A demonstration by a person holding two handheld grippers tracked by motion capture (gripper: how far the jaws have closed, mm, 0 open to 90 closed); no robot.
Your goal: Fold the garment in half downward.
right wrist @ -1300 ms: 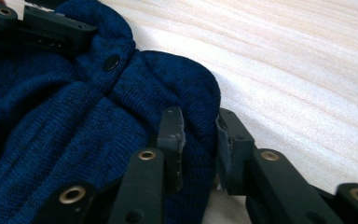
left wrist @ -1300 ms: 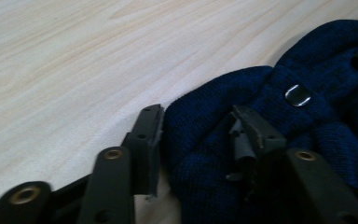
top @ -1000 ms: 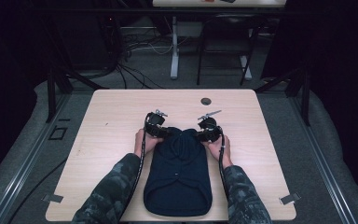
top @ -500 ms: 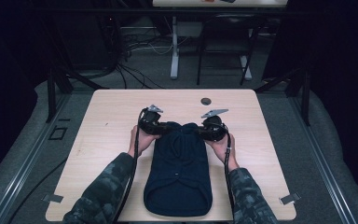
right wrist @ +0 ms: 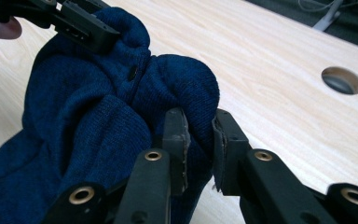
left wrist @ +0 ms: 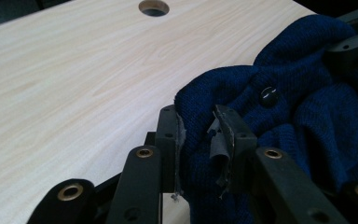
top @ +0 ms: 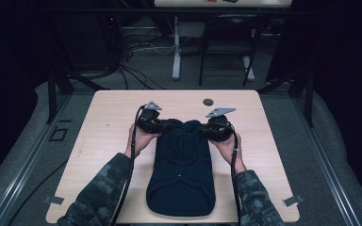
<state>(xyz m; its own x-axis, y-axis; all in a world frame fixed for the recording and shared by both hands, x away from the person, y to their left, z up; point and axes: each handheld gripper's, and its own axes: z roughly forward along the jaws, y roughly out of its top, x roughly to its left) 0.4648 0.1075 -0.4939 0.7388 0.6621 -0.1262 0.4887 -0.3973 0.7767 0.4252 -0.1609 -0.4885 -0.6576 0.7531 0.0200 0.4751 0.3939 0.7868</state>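
A dark blue knitted cardigan (top: pixel 181 174) with dark buttons lies lengthwise on the light wooden table (top: pixel 108 117), its far end lifted off the surface. My left gripper (top: pixel 156 125) is shut on the far left corner of the cardigan (left wrist: pixel 279 116); in the left gripper view the fabric is pinched between the pads (left wrist: pixel 223 135). My right gripper (top: pixel 206 129) is shut on the far right corner of the cardigan (right wrist: pixel 88 121), with knit bunched between its jaws. Both grippers (left wrist: pixel 198 140) (right wrist: pixel 198 135) hold the fabric above the table.
A round cable hole (top: pixel 208 101) sits in the table near its far edge, behind the grippers. Bare tabletop lies to the left and right of the cardigan. Beyond the table are cables and another table's legs (top: pixel 176 52) on the floor.
Both grippers have risen and moved toward the far edge, lifting the cardigan's far end off the table. The jaws stay closed on the fabric.
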